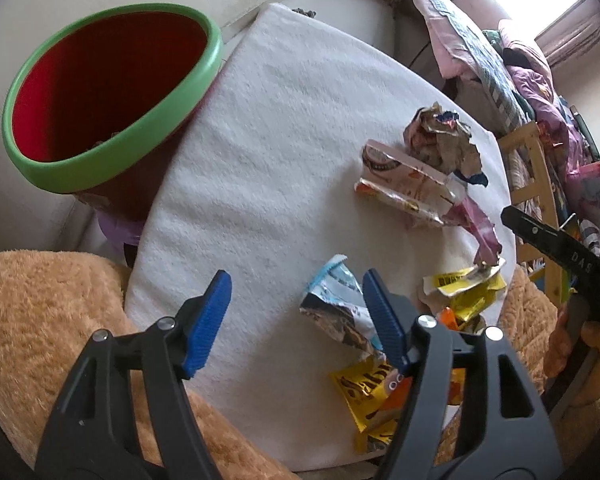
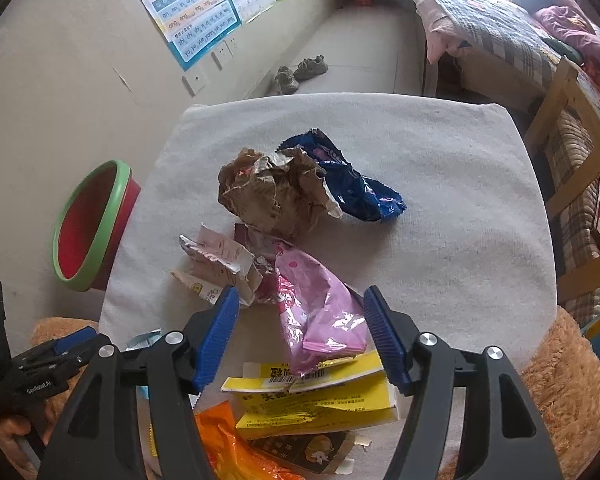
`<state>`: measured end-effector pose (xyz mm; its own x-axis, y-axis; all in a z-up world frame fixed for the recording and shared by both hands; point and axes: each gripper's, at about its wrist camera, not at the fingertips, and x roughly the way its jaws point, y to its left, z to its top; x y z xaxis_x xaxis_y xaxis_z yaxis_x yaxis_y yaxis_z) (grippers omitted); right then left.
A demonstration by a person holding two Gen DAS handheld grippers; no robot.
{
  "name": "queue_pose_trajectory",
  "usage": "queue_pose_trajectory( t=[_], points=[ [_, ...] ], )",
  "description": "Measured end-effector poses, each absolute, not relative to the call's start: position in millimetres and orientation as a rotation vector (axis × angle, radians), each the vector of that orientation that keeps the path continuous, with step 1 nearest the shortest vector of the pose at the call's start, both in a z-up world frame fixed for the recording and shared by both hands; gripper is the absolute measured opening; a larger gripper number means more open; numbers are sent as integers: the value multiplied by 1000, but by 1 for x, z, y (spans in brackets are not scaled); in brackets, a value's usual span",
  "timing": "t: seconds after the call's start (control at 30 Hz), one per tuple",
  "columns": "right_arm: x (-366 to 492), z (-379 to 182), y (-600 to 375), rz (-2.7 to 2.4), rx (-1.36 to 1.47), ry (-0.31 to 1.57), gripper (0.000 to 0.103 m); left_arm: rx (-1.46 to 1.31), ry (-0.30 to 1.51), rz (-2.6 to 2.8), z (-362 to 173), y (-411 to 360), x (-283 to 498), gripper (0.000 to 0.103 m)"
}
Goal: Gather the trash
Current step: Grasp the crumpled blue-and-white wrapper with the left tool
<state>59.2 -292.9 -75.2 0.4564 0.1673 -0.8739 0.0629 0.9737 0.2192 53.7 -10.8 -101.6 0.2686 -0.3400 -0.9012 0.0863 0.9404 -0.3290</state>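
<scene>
While both grippers hang spread and empty, the right gripper (image 2: 296, 336) straddles the pink wrapper (image 2: 324, 312), its length running near-to-far, nearer than the left gripper (image 1: 296, 320).

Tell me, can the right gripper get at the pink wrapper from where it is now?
Probably yes. The right gripper is open, and the pink wrapper already lies between its fingers, on top of the pile with nothing over it. Only its lower edge overlaps the yellow packet beneath.
</scene>
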Motion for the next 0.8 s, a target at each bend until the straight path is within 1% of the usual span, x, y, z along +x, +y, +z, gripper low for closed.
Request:
queue_pose_trajectory(
  t=[0.27, 0.63, 0.8],
  points=[
    [58, -78, -297, 58, 252, 1107, 64, -239, 1295, -321, -103, -17, 51, 67],
    [57, -84, -306, 35, 275, 1120, 65, -285, 1480, -460, -136, -56, 30, 68],
    [56, -87, -303, 37, 273, 1126, 65, -270, 1482, -453, -141, -70, 35, 68]
  ],
)
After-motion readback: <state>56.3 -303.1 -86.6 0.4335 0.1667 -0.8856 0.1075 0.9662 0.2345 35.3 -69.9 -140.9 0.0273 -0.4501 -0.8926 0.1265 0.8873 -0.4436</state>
